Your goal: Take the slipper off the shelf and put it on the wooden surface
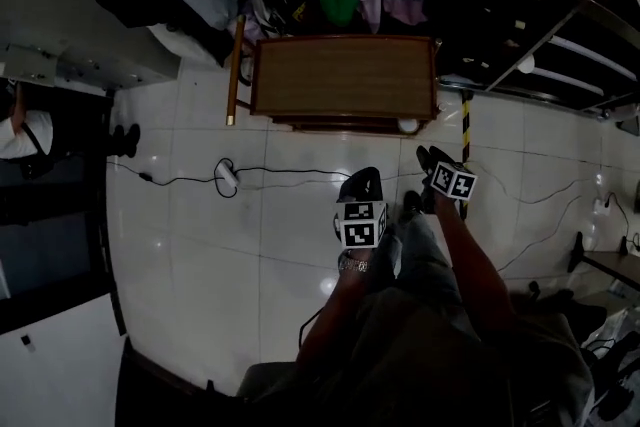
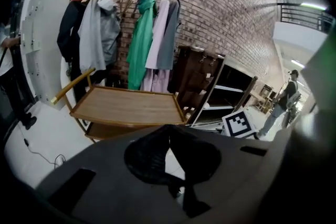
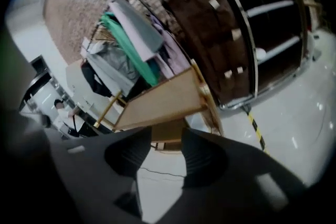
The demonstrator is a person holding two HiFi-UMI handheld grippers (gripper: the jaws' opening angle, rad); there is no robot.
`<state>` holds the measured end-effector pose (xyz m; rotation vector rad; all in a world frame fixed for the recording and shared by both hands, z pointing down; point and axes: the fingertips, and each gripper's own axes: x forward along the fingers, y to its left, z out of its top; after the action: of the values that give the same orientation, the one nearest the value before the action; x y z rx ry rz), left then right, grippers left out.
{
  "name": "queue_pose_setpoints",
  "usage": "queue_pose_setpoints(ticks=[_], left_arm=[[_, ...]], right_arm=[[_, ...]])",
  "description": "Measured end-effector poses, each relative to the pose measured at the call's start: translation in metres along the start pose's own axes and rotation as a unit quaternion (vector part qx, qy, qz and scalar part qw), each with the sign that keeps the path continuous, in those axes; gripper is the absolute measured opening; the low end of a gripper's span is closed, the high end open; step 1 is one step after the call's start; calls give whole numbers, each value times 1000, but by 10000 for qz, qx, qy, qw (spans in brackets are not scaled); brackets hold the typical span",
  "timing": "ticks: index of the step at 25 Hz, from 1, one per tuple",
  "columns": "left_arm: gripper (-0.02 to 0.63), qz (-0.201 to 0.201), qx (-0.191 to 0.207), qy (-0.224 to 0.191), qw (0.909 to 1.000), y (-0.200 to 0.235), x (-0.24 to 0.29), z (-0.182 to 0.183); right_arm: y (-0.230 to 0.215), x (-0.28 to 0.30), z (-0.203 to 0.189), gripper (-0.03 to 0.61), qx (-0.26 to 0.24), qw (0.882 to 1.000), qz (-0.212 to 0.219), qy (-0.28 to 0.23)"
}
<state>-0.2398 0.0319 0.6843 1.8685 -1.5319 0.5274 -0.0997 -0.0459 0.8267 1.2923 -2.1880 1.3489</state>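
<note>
The wooden cart top (image 1: 345, 75) stands ahead of me, bare; it also shows in the left gripper view (image 2: 126, 105) and the right gripper view (image 3: 157, 102). To its right is the dark shelf unit (image 1: 540, 25) (image 3: 262, 34). On one shelf board lies a small pale thing (image 3: 261, 53); I cannot tell what it is. No slipper shows clearly. My left gripper (image 1: 362, 177) (image 2: 169, 128) hangs over the floor, fingertips touching, holding nothing. Beside it, my right gripper (image 1: 428, 158) (image 3: 167, 134) is open and holds nothing.
A clothes rack (image 2: 136, 34) with hanging garments stands behind the cart. A black cable with a white plug (image 1: 228, 177) crosses the tiled floor. A yellow-black stripe (image 1: 465, 130) marks the floor by the shelf. One person (image 1: 20, 130) stands at left, another (image 2: 286, 99) far right.
</note>
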Motion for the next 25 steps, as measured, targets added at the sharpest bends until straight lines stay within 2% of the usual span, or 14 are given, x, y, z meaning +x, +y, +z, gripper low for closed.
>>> queue_pose_setpoints(ticks=[2, 5, 8, 12, 15, 19, 22, 25], left_arm=[[3, -203, 156, -46, 9997, -19, -11, 21], [3, -401, 251, -83, 9988, -45, -27, 44], [3, -568, 332, -149, 9977, -70, -32, 68], [3, -796, 600, -258, 9947, -111, -41, 86], [4, -917, 804, -331, 9920, -141, -45, 92], [5, -871, 892, -396, 9914, -173, -46, 99], [6, -752, 837, -507, 9923, -187, -46, 107], [6, -732, 540, -532, 9944, -206, -44, 105]], right_arm=[[38, -41, 22, 123, -379, 9991, -96, -141], [86, -90, 38, 75, -977, 9945, -388, -8], [118, -120, 50, 71, -1446, 9881, -500, 163], [146, -162, 67, 71, -1690, 9850, -345, 55], [152, -192, 83, 69, -1965, 9798, -363, -100], [136, -218, 107, 71, -2092, 9767, -425, -212], [124, -234, 117, 74, -2176, 9747, -463, -208], [113, -249, 122, 67, -2321, 9717, -413, -169]])
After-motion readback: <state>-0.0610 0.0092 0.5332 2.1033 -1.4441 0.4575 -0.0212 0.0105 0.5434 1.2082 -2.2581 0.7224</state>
